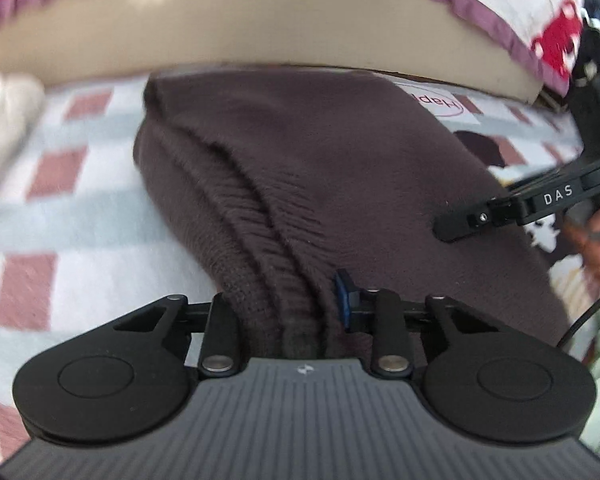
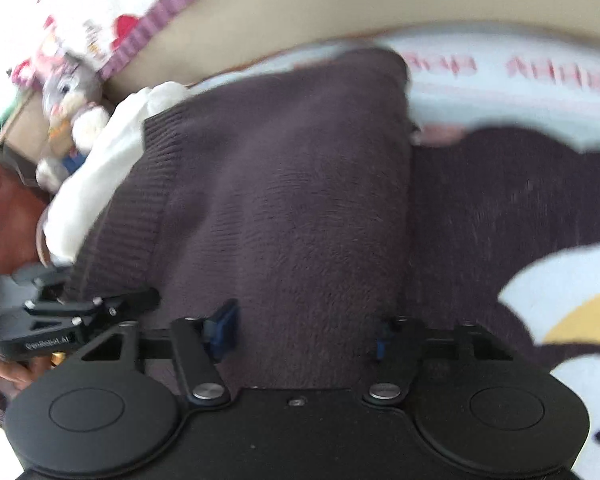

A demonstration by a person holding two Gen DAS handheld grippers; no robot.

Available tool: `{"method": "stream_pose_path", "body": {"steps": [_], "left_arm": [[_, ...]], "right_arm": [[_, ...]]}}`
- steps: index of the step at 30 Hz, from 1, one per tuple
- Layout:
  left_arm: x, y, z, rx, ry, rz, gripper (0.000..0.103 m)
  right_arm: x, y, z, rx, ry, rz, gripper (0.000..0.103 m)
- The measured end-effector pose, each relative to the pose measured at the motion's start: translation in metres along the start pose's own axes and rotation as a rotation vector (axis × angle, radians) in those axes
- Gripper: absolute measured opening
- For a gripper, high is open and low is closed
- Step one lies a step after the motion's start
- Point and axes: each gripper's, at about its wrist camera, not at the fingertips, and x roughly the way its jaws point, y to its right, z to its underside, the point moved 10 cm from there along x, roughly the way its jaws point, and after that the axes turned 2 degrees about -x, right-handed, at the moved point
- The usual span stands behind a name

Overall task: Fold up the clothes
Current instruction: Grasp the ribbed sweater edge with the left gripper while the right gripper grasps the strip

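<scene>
A dark brown knitted sweater (image 1: 320,168) lies folded over on a checked bedsheet (image 1: 76,216). My left gripper (image 1: 296,312) is shut on the sweater's ribbed hem, which bunches up between the fingers. In the right wrist view the same sweater (image 2: 284,184) fills the middle. My right gripper (image 2: 304,332) holds the sweater's near edge, its blue pads (image 2: 222,330) pressing the thick fabric between them. The right gripper also shows in the left wrist view (image 1: 460,224), resting on the sweater. The left gripper shows at the left of the right wrist view (image 2: 112,304).
A white garment (image 2: 100,176) lies beside the sweater. A grey plush rabbit (image 2: 72,96) sits by a beige headboard (image 1: 260,32). A pillow with a purple frill (image 1: 500,16) lies behind. A dark blanket with a cartoon print (image 2: 540,220) lies to the right.
</scene>
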Motion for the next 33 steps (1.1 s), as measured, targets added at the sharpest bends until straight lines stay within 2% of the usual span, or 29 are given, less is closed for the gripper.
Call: {"method": "stream_pose_path", "body": {"steps": [2,5,7,8,10,12,14,15,18,19,20,22,24,25,26,27,28,29,31,33], "left_arm": [[-0.010,0.002,0.000,0.005,0.023,0.012,0.025],[-0.026,0.003,-0.010,-0.068,0.065,0.110,0.023],[-0.035,0.003,-0.015,-0.087,0.078,0.145,0.023],[-0.037,0.003,-0.016,-0.090,0.077,0.149,0.023],[-0.030,0.000,-0.010,-0.079,0.043,0.106,0.023],[-0.017,-0.008,-0.001,-0.101,-0.012,0.070,0.023],[-0.010,-0.019,0.004,-0.118,-0.043,0.046,0.025],[-0.008,-0.024,0.005,-0.140,-0.053,0.059,0.026],[-0.002,-0.033,0.010,-0.238,-0.087,0.142,0.030],[0.002,-0.035,0.012,-0.254,-0.104,0.172,0.031],[0.006,-0.037,0.015,-0.269,-0.122,0.201,0.032],[0.013,-0.042,0.019,-0.301,-0.147,0.249,0.037],[0.020,-0.045,0.023,-0.363,-0.155,0.290,0.038],[0.024,-0.045,0.022,-0.390,-0.152,0.302,0.038],[0.027,-0.044,0.020,-0.401,-0.143,0.308,0.037],[0.028,-0.043,0.018,-0.381,-0.123,0.302,0.034],[0.027,-0.039,0.016,-0.344,-0.098,0.294,0.033],[0.024,-0.032,0.013,-0.281,-0.064,0.280,0.032],[0.011,-0.022,0.009,-0.185,-0.004,0.245,0.029],[-0.004,-0.017,0.005,-0.139,0.042,0.217,0.026]], "right_arm": [[-0.012,-0.015,-0.003,-0.050,0.026,0.013,0.054],[-0.025,-0.035,-0.006,-0.097,0.045,-0.004,0.052],[-0.029,-0.045,-0.006,-0.127,0.043,-0.011,0.052],[-0.031,-0.050,-0.006,-0.143,0.042,-0.015,0.052],[-0.034,-0.060,-0.006,-0.173,0.039,-0.022,0.052],[-0.026,-0.053,-0.002,-0.175,0.016,0.029,0.054],[-0.020,-0.033,0.003,-0.122,-0.008,0.072,0.058],[-0.019,-0.021,0.004,-0.074,-0.018,0.079,0.060],[-0.014,0.007,0.013,0.076,-0.045,0.035,0.072],[-0.013,0.014,0.017,0.100,-0.036,0.012,0.080],[-0.013,0.019,0.021,0.114,-0.016,-0.019,0.081],[-0.016,0.024,0.026,0.146,0.007,-0.049,0.080],[-0.018,0.024,0.027,0.169,0.016,-0.048,0.078],[-0.017,0.021,0.027,0.167,0.017,-0.048,0.070],[-0.017,0.020,0.026,0.156,0.022,-0.041,0.066],[-0.017,0.019,0.025,0.137,0.030,-0.030,0.063],[-0.018,0.015,0.024,0.104,0.044,-0.010,0.053],[-0.020,0.008,0.022,0.045,0.063,0.030,0.050],[-0.027,-0.016,0.021,-0.115,0.091,0.142,0.048],[-0.035,-0.041,0.018,-0.210,0.126,0.201,0.046]]}}
